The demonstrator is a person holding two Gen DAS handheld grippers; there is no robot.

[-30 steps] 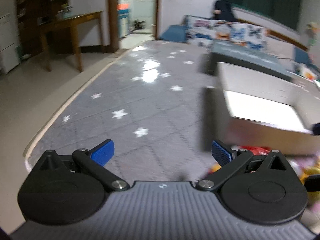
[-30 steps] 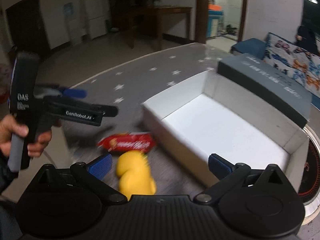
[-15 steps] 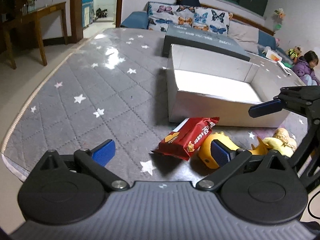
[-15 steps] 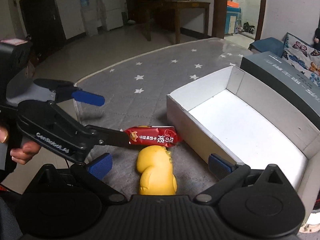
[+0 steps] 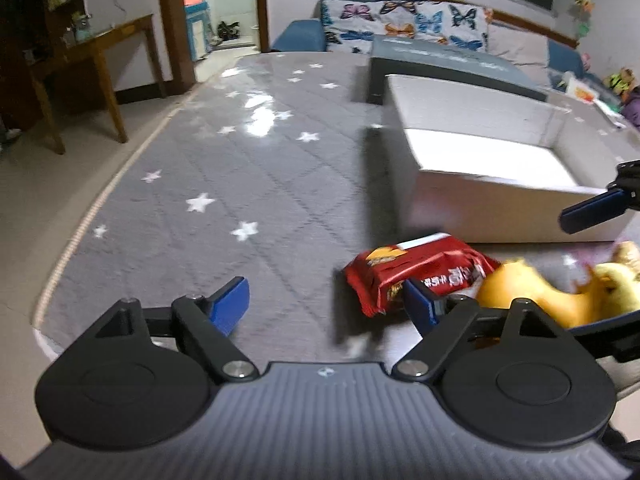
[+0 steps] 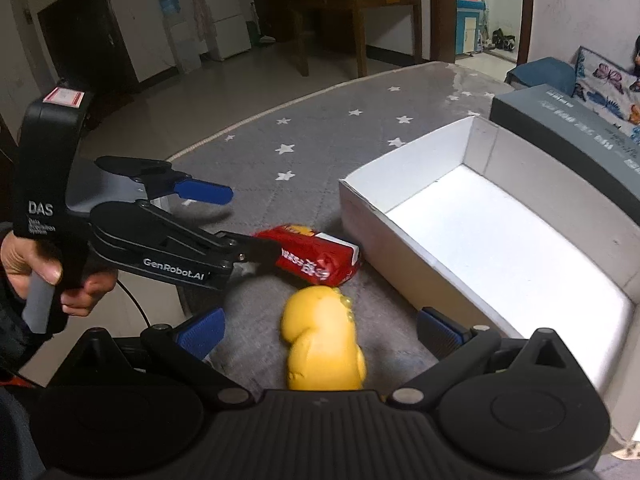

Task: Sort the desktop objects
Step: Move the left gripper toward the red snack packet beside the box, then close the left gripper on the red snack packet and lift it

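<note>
Between your left claw's (image 5: 326, 302) blue fingers, which have just been closing, nothing is sitting yet: its right finger (image 5: 420, 306) is lying against the near end of the red snack packet (image 5: 416, 268), jaws apart. Your right claw (image 6: 320, 330) is standing wide around the yellow toy (image 6: 324, 340). Beyond both, the white box (image 6: 408, 256) is waiting on the grey star mat (image 5: 240, 184).

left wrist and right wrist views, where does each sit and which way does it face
Left wrist: sits on the left gripper, angled down over the star mat; its blue fingers show, having just been closing, nothing pinched.
Right wrist: sits on the right gripper, aimed down at the yellow toy; shows the left gripper and the hand holding it.
Shared: red snack pack, yellow toy, white box.
</note>
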